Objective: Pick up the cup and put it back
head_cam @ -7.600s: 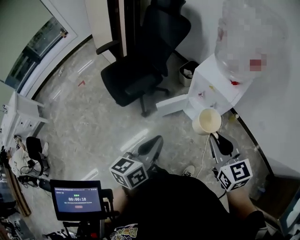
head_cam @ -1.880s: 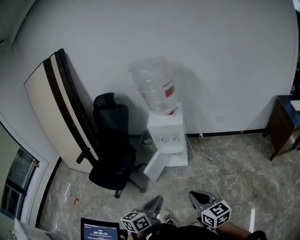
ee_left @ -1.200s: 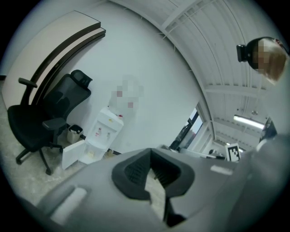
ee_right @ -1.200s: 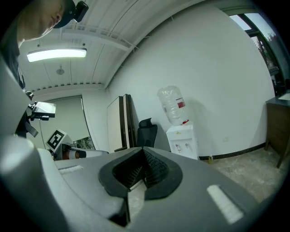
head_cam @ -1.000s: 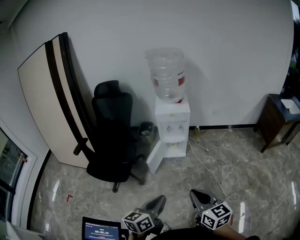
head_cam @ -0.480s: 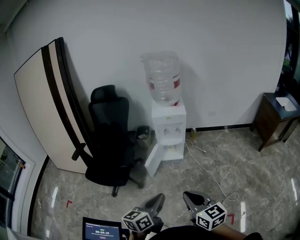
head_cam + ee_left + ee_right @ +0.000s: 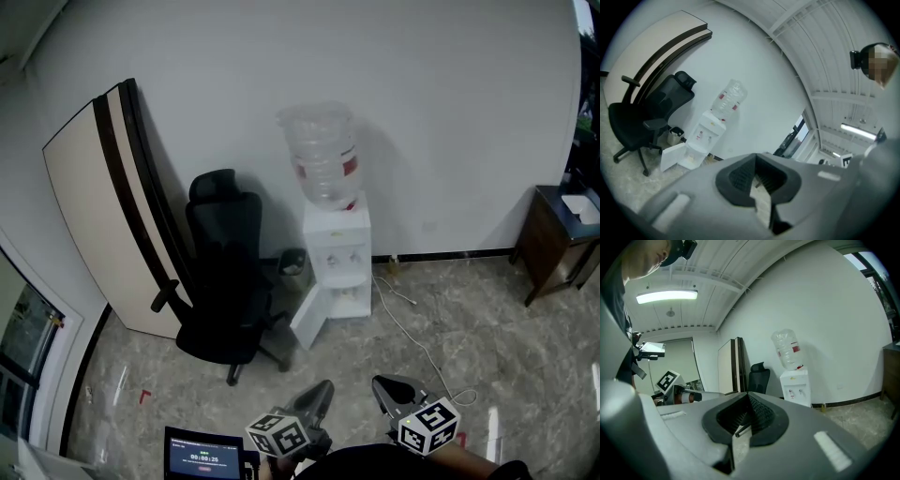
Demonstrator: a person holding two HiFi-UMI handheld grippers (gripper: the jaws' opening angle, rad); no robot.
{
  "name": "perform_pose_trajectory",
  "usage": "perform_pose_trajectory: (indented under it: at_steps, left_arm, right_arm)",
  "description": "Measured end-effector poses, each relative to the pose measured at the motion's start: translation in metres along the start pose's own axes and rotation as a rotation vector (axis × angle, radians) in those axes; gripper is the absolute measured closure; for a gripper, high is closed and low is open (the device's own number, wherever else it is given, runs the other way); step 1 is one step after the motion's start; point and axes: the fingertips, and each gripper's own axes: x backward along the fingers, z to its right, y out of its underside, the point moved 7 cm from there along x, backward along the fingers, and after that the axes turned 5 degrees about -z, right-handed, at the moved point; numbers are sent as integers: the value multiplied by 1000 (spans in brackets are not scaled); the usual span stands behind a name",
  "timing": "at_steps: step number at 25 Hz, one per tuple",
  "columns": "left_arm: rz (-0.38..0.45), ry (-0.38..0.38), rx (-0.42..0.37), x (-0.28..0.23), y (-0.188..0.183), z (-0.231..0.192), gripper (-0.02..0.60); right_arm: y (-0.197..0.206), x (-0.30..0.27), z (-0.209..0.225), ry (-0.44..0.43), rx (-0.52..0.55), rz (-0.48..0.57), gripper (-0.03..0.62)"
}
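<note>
Right now you are standing well apart from the water dispenser (image 7: 335,255), holding the left gripper (image 7: 322,386) and the right gripper (image 7: 381,383) low over the marble floor (image 7: 487,347), both with jaws pressed together on nothing; the cup is too small to make out from here

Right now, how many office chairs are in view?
1. A black office chair stands between the leaning board and the water dispenser. The head view and both gripper views show the same chair; any others would be outside the frames.
</note>
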Motion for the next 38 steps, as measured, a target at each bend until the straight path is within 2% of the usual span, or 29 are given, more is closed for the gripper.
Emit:
perform_pose_trajectory:
  at_steps: [7, 16, 38]
  left_arm:
    - [6, 12, -17, -8, 6, 15, 576]
    - [24, -1, -20, 4, 1, 7, 577]
    - [-1, 8, -14, -1, 3, 5, 577]
  right_arm:
    - [0, 14, 11, 1, -4, 9, 586]
    - [-2, 10, -1, 0, 6, 34, 586]
    - [0, 10, 0, 14, -7, 43, 586]
